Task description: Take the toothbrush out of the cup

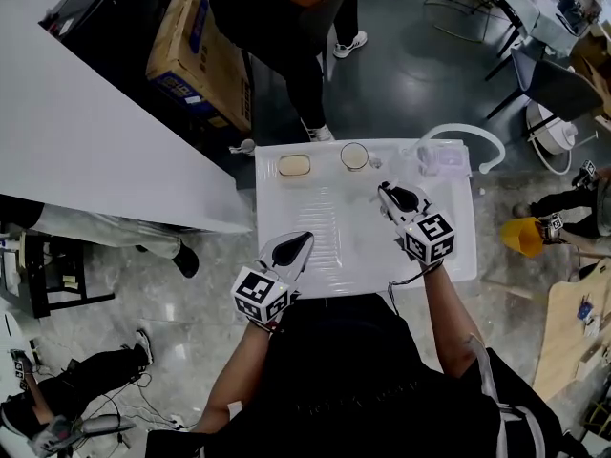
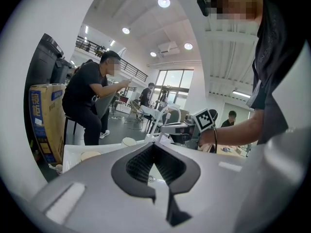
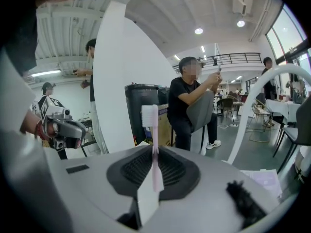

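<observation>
Our right gripper point(image 3: 154, 152) is clamped on the pink toothbrush point(image 3: 152, 125), bristles up, apart from the cup point(image 1: 354, 156). Our left gripper point(image 2: 155, 145) is empty, jaws together.

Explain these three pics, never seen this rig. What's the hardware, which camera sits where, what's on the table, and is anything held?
There is no robot arm here. A person holds a two-jaw gripper in each hand. The cubes with square markers are part of the grippers.

The head view comes from a camera on the person's head, looking steeply down. It shows the left gripper at left and the right gripper at right. The other two pictures come from cameras riding on each gripper, looking along its jaws.

On the white table are a cup, a beige oval piece that may be soap, and a clear container.

The right gripper's jaws are shut on a pale pink toothbrush, bristles up, apparently clear of the cup. The left gripper's jaws are together with nothing between them.
</observation>
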`<state>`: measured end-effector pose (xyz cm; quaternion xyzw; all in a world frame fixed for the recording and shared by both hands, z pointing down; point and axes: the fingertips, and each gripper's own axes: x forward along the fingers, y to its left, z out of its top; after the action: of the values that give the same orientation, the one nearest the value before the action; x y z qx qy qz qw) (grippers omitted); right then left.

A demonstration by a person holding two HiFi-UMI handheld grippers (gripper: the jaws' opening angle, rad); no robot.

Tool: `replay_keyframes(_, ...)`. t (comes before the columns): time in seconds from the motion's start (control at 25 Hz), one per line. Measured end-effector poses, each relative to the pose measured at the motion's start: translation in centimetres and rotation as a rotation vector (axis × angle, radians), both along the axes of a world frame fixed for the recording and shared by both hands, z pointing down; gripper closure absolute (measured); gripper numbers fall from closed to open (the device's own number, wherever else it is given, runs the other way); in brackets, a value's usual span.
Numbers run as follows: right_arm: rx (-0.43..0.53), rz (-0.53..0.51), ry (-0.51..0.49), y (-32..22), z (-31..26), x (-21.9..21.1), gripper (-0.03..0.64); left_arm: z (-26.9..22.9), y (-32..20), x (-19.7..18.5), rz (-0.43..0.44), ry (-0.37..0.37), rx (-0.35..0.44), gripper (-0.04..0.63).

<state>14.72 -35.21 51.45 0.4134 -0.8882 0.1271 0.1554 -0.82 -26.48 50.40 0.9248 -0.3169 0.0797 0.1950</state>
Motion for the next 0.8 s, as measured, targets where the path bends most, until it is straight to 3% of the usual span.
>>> replay_keyframes(0.8, 0.037, -0.048, -0.069, 3.8, -2.3, -1.1, 0.572, -0.9, -0.9, -1.3, -0.012, 0.015, 0.017, 0.586)
